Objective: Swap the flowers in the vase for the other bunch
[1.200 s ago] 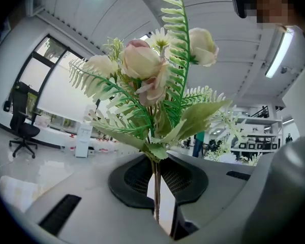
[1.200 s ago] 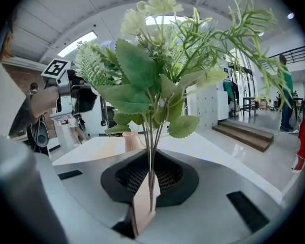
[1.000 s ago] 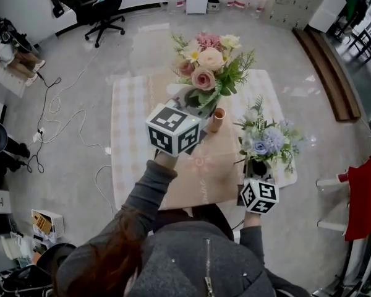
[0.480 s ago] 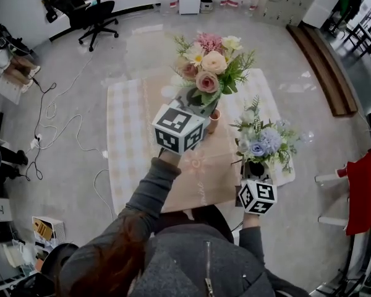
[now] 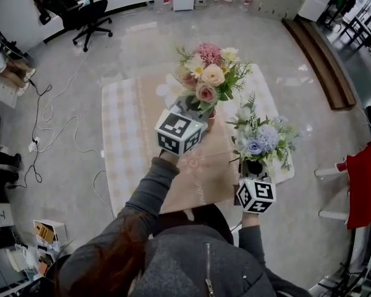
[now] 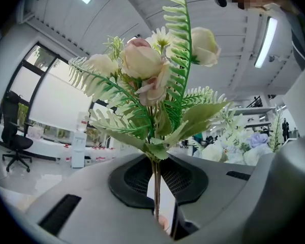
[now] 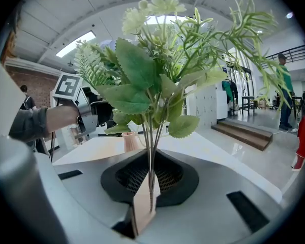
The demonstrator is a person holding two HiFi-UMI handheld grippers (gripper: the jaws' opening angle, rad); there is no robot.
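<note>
**Operator:** Where is the vase?

**Spotter:** The small terracotta vase [image 5: 210, 119] stands upright on the peach runner [image 5: 201, 175], near the middle of the bench [image 5: 120, 187]. In the head view your left gripper [image 5: 198, 107] covers most of it.

**Operator:** What is in my left?

**Spotter:** The pink bunch [image 5: 209, 76], with roses, a cream bud and fern fronds. Your left fingers [image 6: 91, 202] are nearly together, pinching its thin stems low down. The blooms stand upright right over the vase. A bit of terracotta shows just under the stems, but I cannot tell whether their ends are inside the vase.

**Operator:** And my right?

**Spotter:** Your right gripper [image 5: 255, 167] is closed on the stems of the blue and white bunch [image 5: 261, 138]. A flat tan piece [image 7: 142, 210] is caught between the fingers [image 7: 218, 207] beside the stems. You hold the bunch upright over the bench's right side, apart from the vase.

**Operator:** What is around that?

**Spotter:** The runner lies on a checked cloth [image 5: 127, 116] that covers the bench. A black office chair [image 5: 86, 17] stands on the glossy floor [image 5: 68, 135] beyond.
</note>
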